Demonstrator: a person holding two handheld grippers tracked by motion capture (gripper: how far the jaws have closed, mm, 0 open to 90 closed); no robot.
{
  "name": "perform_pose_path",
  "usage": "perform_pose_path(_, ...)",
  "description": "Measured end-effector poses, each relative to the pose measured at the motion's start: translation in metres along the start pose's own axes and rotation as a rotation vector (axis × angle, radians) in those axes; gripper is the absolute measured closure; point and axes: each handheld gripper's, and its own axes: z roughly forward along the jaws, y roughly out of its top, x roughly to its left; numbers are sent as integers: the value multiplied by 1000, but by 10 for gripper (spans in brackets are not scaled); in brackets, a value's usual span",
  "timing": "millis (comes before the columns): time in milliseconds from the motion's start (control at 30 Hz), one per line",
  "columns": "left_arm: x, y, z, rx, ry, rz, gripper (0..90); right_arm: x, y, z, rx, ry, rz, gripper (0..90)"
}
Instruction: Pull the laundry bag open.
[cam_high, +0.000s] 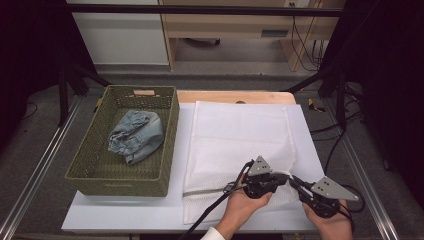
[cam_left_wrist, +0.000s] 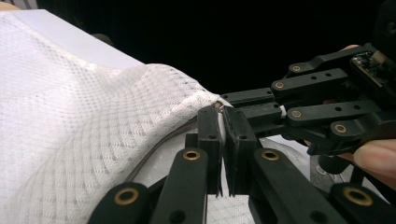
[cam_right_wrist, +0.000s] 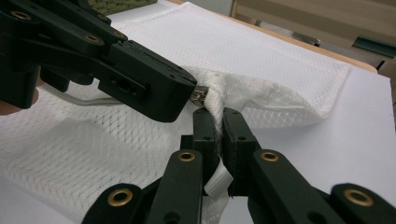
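Two tongs meet at the near right corner of a white mesh bag (cam_high: 235, 137) that lies flat on the bench (cam_high: 125, 217). Nearest, the right tongs (cam_high: 291, 178) are clamped on the bag's bunched corner, white fabric squeezed between the jaws. Just left of them, the left tongs (cam_high: 286, 176) are closed tight at the same corner, where a small metal zipper pull (cam_right_wrist: 200, 94) sits at their tips; whether they pinch it I cannot tell. Farther left, a green woven basket (cam_high: 95, 177) stands just beside the bag, with a crumpled blue denim garment (cam_high: 136, 135) lying inside it.
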Motion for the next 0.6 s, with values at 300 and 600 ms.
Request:
perform_pose_path(300,-5,-4,2,-15,36,-45,866,1,2,0,36,-11,31,857)
perform_pose_path(600,-7,-7,2,-15,71,-72,866,1,3,-1,58,-14,48,861)
